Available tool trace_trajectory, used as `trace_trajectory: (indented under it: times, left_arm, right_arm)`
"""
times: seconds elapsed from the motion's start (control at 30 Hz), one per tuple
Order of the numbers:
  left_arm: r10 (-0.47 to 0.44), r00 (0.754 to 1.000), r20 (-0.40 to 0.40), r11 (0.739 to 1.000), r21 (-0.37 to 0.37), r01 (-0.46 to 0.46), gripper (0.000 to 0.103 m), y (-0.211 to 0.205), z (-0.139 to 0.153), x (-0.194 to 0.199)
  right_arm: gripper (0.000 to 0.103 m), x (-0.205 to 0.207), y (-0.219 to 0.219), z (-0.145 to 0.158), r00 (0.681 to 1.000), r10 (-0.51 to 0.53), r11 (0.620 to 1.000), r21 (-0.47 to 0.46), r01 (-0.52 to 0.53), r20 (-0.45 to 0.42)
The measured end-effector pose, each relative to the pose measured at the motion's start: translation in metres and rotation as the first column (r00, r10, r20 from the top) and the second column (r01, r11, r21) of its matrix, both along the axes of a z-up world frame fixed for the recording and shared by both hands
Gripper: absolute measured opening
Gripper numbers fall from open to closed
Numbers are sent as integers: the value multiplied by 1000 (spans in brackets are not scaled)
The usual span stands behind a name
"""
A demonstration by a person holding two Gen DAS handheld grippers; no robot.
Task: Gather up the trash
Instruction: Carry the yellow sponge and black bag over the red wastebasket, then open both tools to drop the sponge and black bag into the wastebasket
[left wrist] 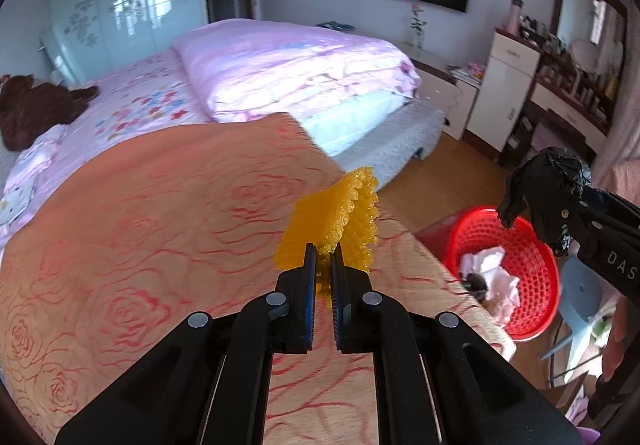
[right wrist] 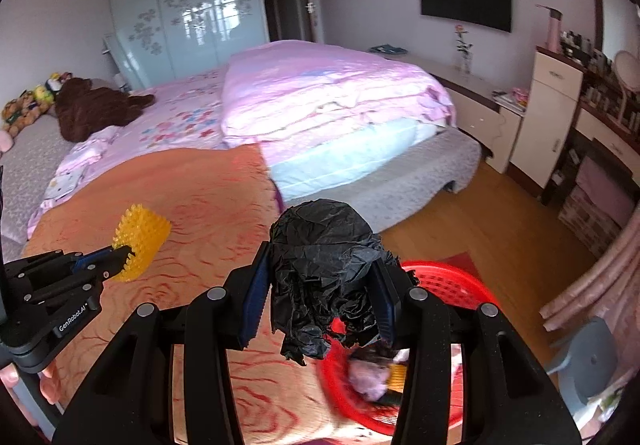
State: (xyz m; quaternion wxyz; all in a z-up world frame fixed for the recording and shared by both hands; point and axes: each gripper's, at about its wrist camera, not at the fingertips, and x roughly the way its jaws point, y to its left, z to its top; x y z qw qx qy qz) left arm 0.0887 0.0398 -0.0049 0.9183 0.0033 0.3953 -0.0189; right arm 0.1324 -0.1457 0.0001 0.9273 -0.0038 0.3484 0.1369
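My left gripper (left wrist: 324, 257) is shut on a yellow spiky plastic piece (left wrist: 332, 221) and holds it above the orange rose-patterned cloth (left wrist: 160, 225). It also shows in the right wrist view (right wrist: 120, 259) with the yellow piece (right wrist: 142, 241). My right gripper (right wrist: 320, 293) is shut on a crumpled black plastic bag (right wrist: 324, 273), held over the near rim of the red mesh basket (right wrist: 452, 281). In the left wrist view the black bag (left wrist: 540, 189) hangs above the red basket (left wrist: 520, 237), which holds white and pink crumpled trash (left wrist: 496, 269).
A bed with a pink quilt (left wrist: 288, 65) lies behind the orange cloth. A brown plush toy (left wrist: 36, 109) lies at the left. A white cabinet (left wrist: 500, 93) and dresser stand at the right. A light blue stool (right wrist: 588, 361) stands on the wood floor beside the basket.
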Motion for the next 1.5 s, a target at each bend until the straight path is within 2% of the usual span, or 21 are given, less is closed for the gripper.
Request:
trace_trajectory:
  times: [0.37, 0.73, 0.87, 0.97, 1.03, 1.2, 1.43, 1.5]
  left_arm:
    - [-158, 987, -29, 987, -10, 158, 7, -71, -10, 23]
    - [-311, 943, -117, 950, -6, 313, 7, -132, -45, 46]
    - [-351, 923, -156, 936, -29, 351, 10, -146, -57, 52]
    - [-367, 915, -168, 930, -49, 364, 30, -148, -61, 53]
    - [-371, 915, -159, 929, -49, 368, 50, -147, -61, 51]
    - [-363, 921, -143, 932, -54, 359, 63, -142, -57, 46]
    - [-318, 942, -104, 948, -42, 315, 72, -122, -41, 31]
    - [-292, 953, -80, 956, -34, 290, 74, -112, -35, 21]
  right_arm:
    - [45, 4, -61, -28, 990, -125, 992, -25, 124, -65]
    - [45, 12, -104, -56, 964, -213, 977, -20, 212, -161]
    - [47, 16, -113, -62, 957, -224, 974, -1, 227, -184]
    - [52, 19, -117, -63, 955, -224, 973, 10, 230, -193]
    - [56, 19, -117, -63, 954, -224, 973, 18, 232, -197]
    - [67, 20, -119, -62, 954, -223, 971, 46, 237, -201]
    - [73, 11, -117, -52, 957, -229, 968, 63, 244, -179]
    - [79, 4, -115, -48, 957, -232, 967, 67, 246, -172]
